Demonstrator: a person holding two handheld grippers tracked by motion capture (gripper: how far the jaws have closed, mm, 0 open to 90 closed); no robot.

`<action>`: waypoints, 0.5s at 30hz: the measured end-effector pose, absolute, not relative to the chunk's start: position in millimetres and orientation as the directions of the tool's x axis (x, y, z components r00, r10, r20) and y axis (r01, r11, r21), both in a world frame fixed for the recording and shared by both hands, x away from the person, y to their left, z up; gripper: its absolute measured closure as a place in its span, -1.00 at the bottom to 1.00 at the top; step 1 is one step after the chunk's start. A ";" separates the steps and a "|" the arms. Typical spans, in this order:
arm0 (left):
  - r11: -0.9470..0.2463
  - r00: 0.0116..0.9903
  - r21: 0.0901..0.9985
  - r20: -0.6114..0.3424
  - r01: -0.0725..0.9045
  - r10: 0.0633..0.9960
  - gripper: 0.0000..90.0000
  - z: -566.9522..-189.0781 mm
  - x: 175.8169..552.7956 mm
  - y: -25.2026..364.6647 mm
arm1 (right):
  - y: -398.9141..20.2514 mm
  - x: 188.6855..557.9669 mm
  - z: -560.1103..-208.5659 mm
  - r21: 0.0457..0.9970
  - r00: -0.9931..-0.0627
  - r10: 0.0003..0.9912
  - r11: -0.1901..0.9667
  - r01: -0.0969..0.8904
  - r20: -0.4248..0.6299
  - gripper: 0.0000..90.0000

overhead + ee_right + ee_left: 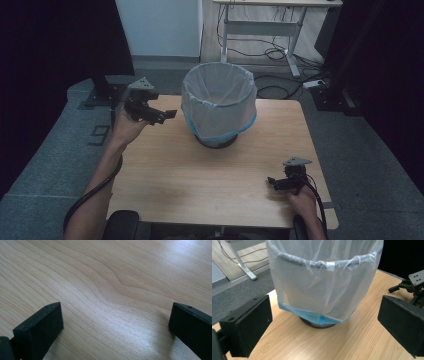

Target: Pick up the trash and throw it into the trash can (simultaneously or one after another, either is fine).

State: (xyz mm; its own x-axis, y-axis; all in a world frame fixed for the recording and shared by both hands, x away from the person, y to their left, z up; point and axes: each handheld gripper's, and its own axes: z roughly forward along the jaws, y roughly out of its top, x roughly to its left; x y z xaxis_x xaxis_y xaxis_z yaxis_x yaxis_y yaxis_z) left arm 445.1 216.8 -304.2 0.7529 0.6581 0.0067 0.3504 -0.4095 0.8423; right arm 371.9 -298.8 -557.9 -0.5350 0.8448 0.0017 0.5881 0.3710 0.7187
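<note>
At the table's far middle, a bin [218, 107] lined with a clear bag [324, 287] is stood upright. It is faced by the left gripper [159, 116], jaws spread and empty, held near the bag's side. Low over bare table [105, 290] at the near right, the right gripper [278, 183] is held spread. The approach appears in hand; next, the bag's rim would need pinching.

From my station I can read just one mark: a figure like a "9" on the grey floor [55, 135] left of the bench [210, 185], set inside corner marks. I find no lettering on the bin [218, 102], its bag [324, 282] or the bench.
</note>
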 end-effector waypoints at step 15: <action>-0.366 0.713 0.855 -0.006 0.367 0.701 -1.00 -312.0 434.1 248.0 | -298.8 371.9 -557.9 0.719 -0.535 0.845 0.371 0.588 0.002 -1.00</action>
State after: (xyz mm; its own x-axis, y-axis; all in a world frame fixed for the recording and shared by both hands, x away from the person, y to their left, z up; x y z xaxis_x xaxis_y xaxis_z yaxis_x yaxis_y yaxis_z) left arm 434.1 248.0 -312.0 0.7134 0.7007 -0.0057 0.3665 -0.3662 0.8553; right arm 371.9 -298.8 -557.9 -0.5353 0.8446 0.0016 0.5880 0.3713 0.7186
